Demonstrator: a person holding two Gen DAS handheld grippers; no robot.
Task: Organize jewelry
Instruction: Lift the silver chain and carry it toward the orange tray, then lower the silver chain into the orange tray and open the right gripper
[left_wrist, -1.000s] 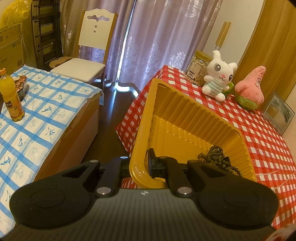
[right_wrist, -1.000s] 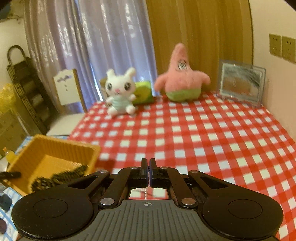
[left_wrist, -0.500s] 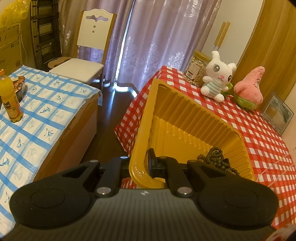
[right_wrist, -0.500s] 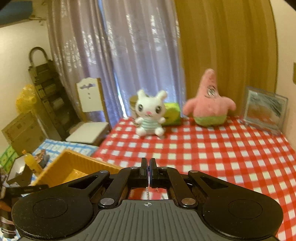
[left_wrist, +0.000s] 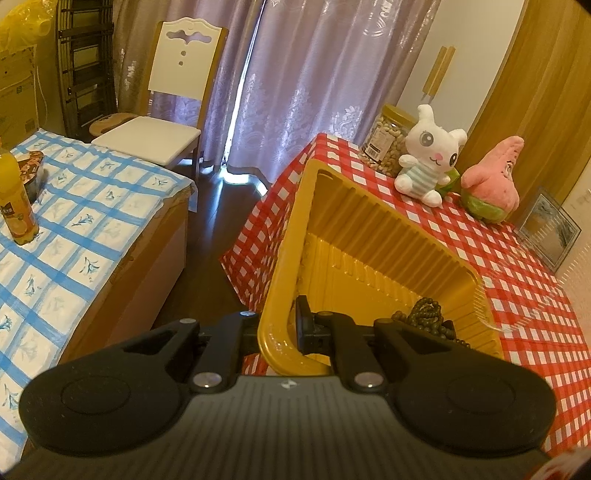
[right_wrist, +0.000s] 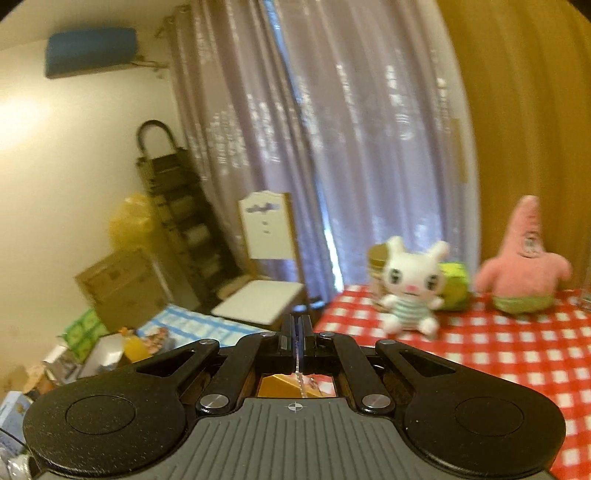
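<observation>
Clamping the ribbed yellow tray (left_wrist: 373, 236) rim with the left gripper (left_wrist: 286, 328), dark bead bracelet (left_wrist: 428, 319) inside; right gripper (right_wrist: 298, 326) pinched on a thin silver chain (right_wrist: 300, 380).

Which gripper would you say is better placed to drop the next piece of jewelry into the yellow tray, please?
Right. The right gripper is shut on a thin chain hanging over the yellow tray, while the left gripper is occupied clamping the tray's rim.
</observation>
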